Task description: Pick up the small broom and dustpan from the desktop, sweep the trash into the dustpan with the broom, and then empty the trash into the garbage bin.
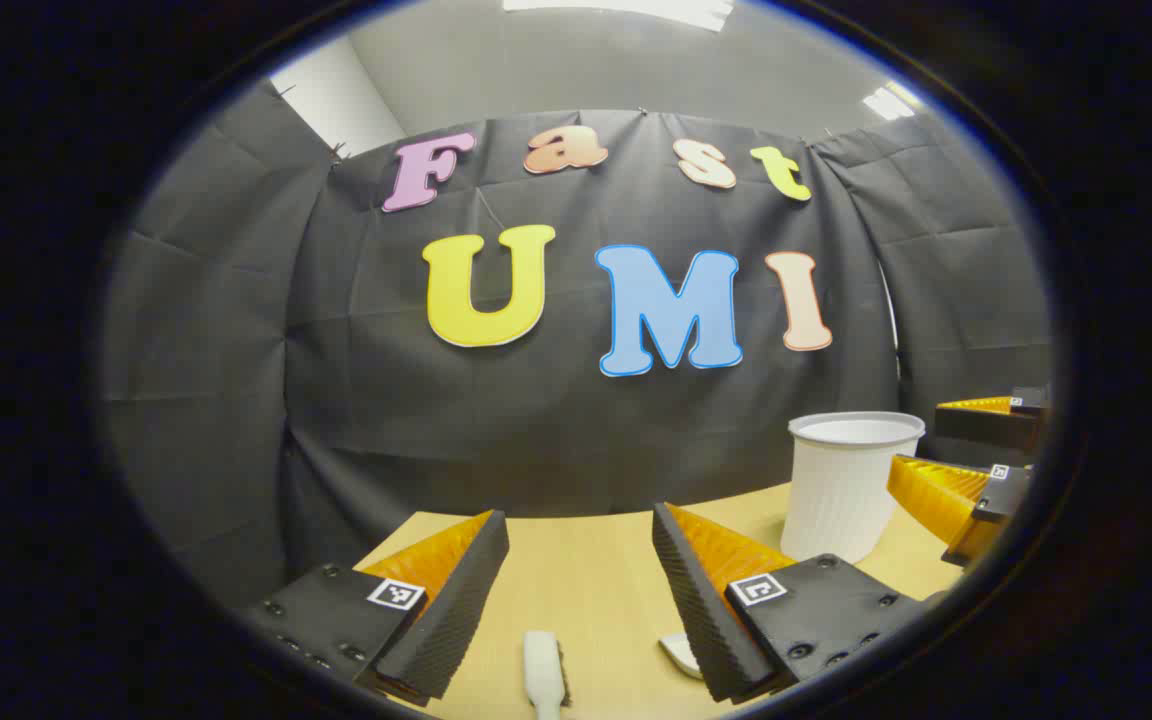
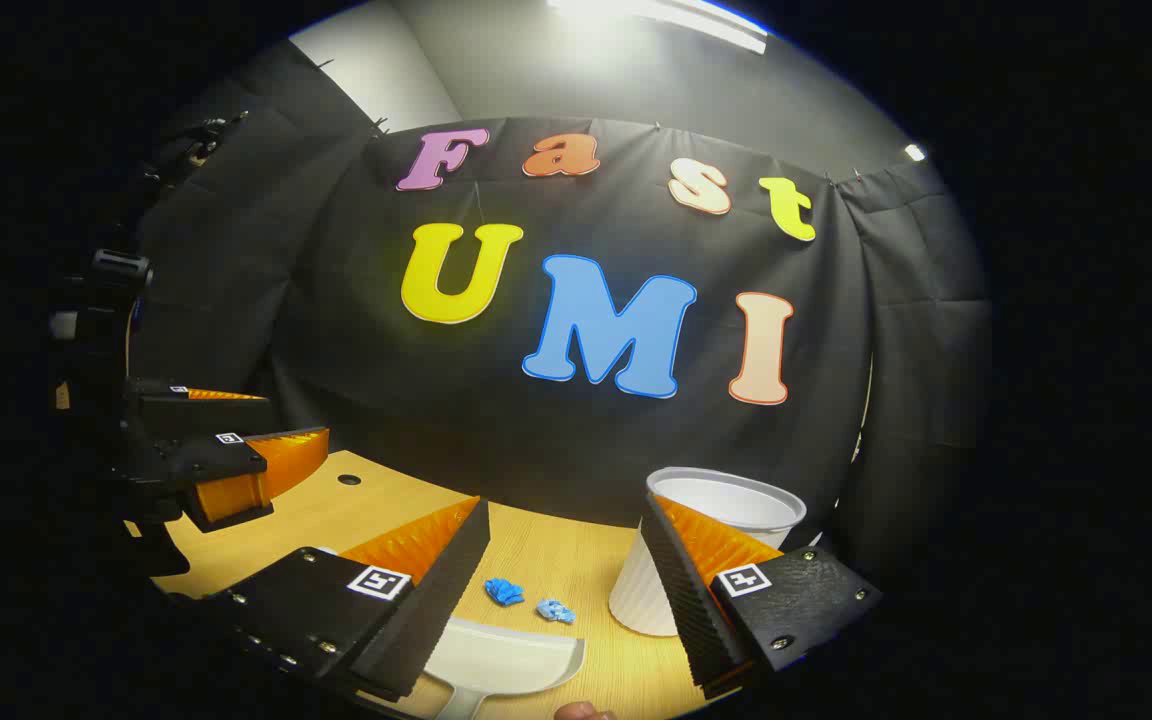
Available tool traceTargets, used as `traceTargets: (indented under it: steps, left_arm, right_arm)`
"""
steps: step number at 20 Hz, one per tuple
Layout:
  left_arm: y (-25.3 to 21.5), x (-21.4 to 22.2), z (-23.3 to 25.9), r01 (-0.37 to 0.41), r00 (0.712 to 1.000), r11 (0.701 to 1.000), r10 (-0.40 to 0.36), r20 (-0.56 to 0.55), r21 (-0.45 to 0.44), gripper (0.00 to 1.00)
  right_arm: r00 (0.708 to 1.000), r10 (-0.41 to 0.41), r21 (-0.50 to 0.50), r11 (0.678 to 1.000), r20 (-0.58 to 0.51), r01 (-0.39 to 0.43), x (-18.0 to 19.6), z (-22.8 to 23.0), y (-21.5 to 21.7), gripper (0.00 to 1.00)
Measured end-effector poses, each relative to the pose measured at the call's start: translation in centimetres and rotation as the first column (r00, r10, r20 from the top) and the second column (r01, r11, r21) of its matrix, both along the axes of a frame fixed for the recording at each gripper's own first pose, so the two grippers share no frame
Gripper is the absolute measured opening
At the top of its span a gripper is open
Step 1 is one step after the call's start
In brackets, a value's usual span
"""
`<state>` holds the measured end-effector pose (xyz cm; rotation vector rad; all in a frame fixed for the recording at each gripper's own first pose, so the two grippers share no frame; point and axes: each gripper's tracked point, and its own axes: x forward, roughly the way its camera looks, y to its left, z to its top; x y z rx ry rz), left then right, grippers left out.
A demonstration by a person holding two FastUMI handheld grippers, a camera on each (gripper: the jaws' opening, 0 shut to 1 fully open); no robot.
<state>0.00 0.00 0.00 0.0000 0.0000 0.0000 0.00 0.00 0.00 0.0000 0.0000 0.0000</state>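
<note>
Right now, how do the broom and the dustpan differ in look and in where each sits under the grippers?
The broom is a narrow white bar lying between the open left gripper fingers; the dustpan is a wide shallow white scoop below the open right gripper. Two blue trash scraps lie just beyond the dustpan, none by the broom. Both rest ungripped on the wooden desktop.

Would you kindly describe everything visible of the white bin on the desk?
The white bin is a ribbed, plastic-looking tub, tapering downward, with a rolled rim. It stands upright and open on the wooden desk before the black cloth wall. Its inside is not visible. Nothing grips it; the right tongs, open, partly hide it.
</note>
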Motion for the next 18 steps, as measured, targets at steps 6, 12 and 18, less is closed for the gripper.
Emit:
traceTargets:
  steps: [6, 12, 18]
  left_arm:
    - [0.4, -1.1, -0.2, -0.007, 1.000, 1.000, 0.007, -0.010, 0.016, 0.96]
    - [0.3, -1.6, -1.4, -0.002, 0.999, 1.000, 0.003, -0.043, 0.016, 0.95]
    - [0.5, -2.0, -3.3, 0.000, 0.996, 1.000, 0.002, -0.089, 0.018, 0.96]
  right_arm:
    - [1.000, -0.002, 0.006, 1.000, -0.014, 0.002, -0.8, -0.4, 0.2, 0.96]
    - [0.999, 0.003, 0.028, 1.000, -0.053, -0.001, -1.2, -1.4, 0.4, 0.96]
    - [0.994, 0.033, 0.026, 0.999, -0.105, -0.030, -1.4, -2.6, 1.2, 0.96]
